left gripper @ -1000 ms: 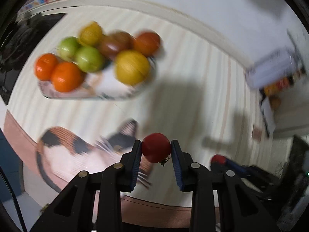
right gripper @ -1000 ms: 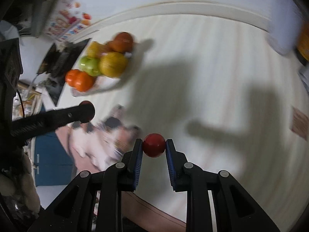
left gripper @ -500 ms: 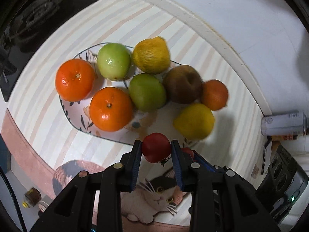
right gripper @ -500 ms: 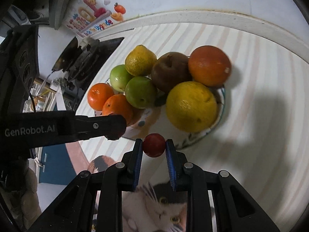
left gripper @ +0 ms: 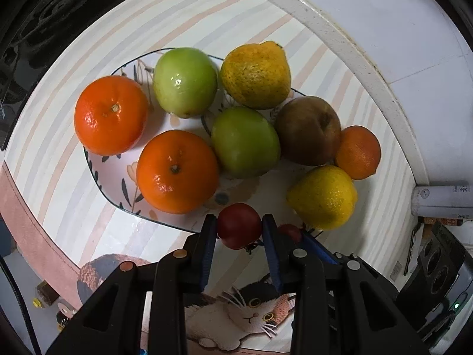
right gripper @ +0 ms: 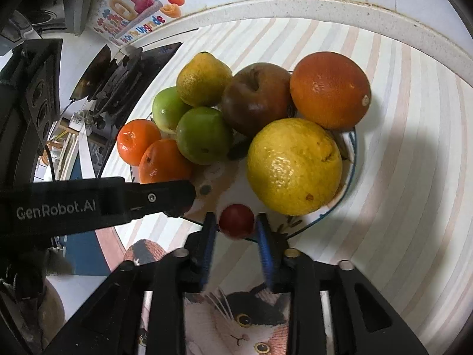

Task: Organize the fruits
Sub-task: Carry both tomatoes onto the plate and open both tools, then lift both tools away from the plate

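A floral plate (left gripper: 97, 171) holds two mandarins, two green apples, a brown apple (left gripper: 307, 130), an orange and two lemons. My left gripper (left gripper: 239, 233) is shut on a small red fruit (left gripper: 239, 227) over the plate's near rim. My right gripper (right gripper: 236, 227) has its jaws slightly apart around another small red fruit (right gripper: 236, 220), with a gap on each side, over the near rim of the plate (right gripper: 350, 159). The left gripper's finger (right gripper: 165, 195) crosses the right wrist view, and the right gripper's fruit (left gripper: 291, 232) shows beside the left one.
A striped mat (left gripper: 59, 136) with a cat picture (left gripper: 248, 310) lies under the plate. A dark stove top (left gripper: 35, 29) is at the far left. A white counter edge (left gripper: 354, 53) curves behind, with a can (left gripper: 443, 201) at the right.
Both grippers have moved a little closer to the plate. The right gripper's jaws have parted from its red fruit; the left still grips its fruit.
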Action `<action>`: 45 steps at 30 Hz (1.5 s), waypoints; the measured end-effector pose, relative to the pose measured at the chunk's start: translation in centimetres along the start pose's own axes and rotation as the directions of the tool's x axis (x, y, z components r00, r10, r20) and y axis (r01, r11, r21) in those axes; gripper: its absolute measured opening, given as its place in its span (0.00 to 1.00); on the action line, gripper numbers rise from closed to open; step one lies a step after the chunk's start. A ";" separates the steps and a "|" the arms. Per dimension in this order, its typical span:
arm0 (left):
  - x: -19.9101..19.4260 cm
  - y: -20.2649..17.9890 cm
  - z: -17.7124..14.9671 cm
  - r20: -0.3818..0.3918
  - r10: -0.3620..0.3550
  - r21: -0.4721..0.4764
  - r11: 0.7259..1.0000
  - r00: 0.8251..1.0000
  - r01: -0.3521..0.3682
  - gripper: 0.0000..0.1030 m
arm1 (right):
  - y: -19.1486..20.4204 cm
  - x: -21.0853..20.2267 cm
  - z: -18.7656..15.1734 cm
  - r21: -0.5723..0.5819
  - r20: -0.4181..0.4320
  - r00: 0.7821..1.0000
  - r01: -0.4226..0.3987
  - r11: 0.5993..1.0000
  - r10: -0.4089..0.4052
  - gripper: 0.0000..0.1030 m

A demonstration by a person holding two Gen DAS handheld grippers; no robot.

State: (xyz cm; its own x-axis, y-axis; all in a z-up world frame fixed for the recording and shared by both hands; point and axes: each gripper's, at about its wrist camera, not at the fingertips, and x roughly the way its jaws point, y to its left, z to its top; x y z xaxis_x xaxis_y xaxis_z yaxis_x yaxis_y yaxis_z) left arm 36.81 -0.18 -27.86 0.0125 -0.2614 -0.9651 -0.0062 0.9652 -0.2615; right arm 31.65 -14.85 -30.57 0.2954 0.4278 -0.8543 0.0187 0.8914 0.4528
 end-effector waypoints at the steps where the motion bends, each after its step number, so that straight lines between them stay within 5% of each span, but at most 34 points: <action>1: 0.1 0.0 0.0 -0.003 -0.003 -0.005 1.000 1.000 0.003 0.29 | 0.0 -0.1 0.0 -0.001 -0.002 1.000 -0.007 1.000 0.007 0.53; 9: -1.7 1.0 -0.5 0.059 0.056 -0.052 0.997 0.997 -0.053 0.54 | 0.6 -3.9 -0.4 -0.040 0.028 0.997 0.076 0.996 -0.074 0.87; 13: -3.9 1.1 -2.1 0.130 0.148 -0.027 0.989 0.980 -0.146 0.81 | 1.1 -6.2 -0.4 -0.066 0.054 0.981 0.188 0.980 -0.185 0.90; 19: -6.7 1.6 -5.0 0.220 0.247 -0.026 0.968 0.944 -0.248 0.94 | 1.8 -8.8 -0.5 -0.082 0.105 0.955 0.285 0.955 -0.276 0.92; 28: -11.8 0.4 -8.3 0.362 0.298 -0.011 0.949 0.883 -0.315 0.94 | 2.6 -13.7 -2.6 -0.072 0.140 0.943 0.313 0.947 -0.301 0.92; 45: -23.7 -4.6 -20.0 0.569 0.190 0.038 0.966 0.800 -0.256 0.94 | 8.6 -30.9 -10.1 -0.156 0.307 0.919 0.304 0.940 -0.247 0.93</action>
State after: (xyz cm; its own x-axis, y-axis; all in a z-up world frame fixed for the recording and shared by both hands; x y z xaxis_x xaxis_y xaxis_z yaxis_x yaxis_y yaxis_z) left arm 16.58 1.38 -3.98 0.5780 -0.0202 -0.8158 0.0283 0.9996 -0.0047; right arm 13.01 -18.94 -2.85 0.5602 0.1273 -0.8185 -0.0415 0.9912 0.1257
